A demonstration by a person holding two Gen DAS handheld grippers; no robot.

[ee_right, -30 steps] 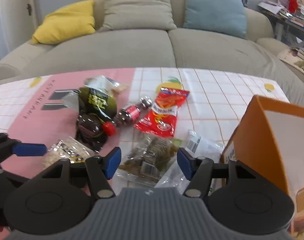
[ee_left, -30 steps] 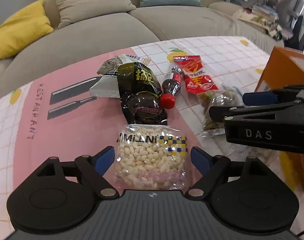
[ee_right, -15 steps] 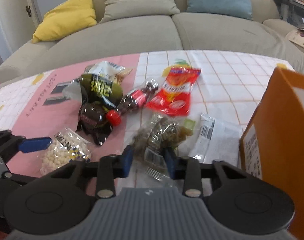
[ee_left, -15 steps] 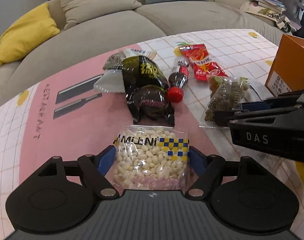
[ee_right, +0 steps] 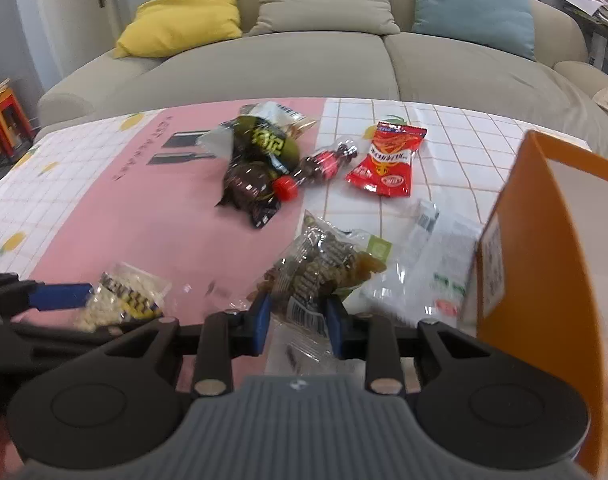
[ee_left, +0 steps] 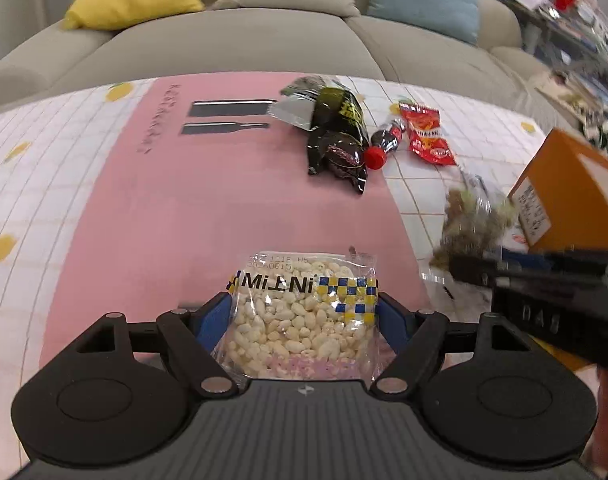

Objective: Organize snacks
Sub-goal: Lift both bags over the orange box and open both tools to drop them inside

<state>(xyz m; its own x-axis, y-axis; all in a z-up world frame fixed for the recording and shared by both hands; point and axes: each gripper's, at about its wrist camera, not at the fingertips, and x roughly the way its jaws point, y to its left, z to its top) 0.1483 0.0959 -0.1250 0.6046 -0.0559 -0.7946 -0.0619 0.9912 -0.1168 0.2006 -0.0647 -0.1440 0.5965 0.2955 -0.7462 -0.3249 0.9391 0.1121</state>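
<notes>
Grip quality matters most at this step, since both grippers carry soft bags that should go into the orange box (ee_right: 543, 264) standing at the right of the table. Nearest the left wrist camera, the left gripper (ee_left: 304, 320) has its blue pads pressed against both sides of the clear bag of white puffed snacks (ee_left: 304, 312), holding it wide across its body. That bag looks slippery, so the squeeze should stay steady and gentle enough not to crush the puffs. In the right wrist view, the right gripper (ee_right: 298, 322) is clenched on the lower edge of the clear bag of brown snacks (ee_right: 323, 264), with most of the bag hanging beyond the fingers. A grip so near the edge will let the bag swing, so it should travel slowly and clear the box wall before letting go. Just beside it lies a clear wrapper with a barcode (ee_right: 439, 252), apparently touching the box, though blur makes that uncertain. Farther off on the pink and checked tablecloth (ee_right: 144, 220) wait the dark snack pouch (ee_right: 256, 164), the small cola bottle (ee_right: 319, 168) touching it, and the red packet (ee_right: 387, 160). Beyond stands the sofa (ee_right: 304, 60).
</notes>
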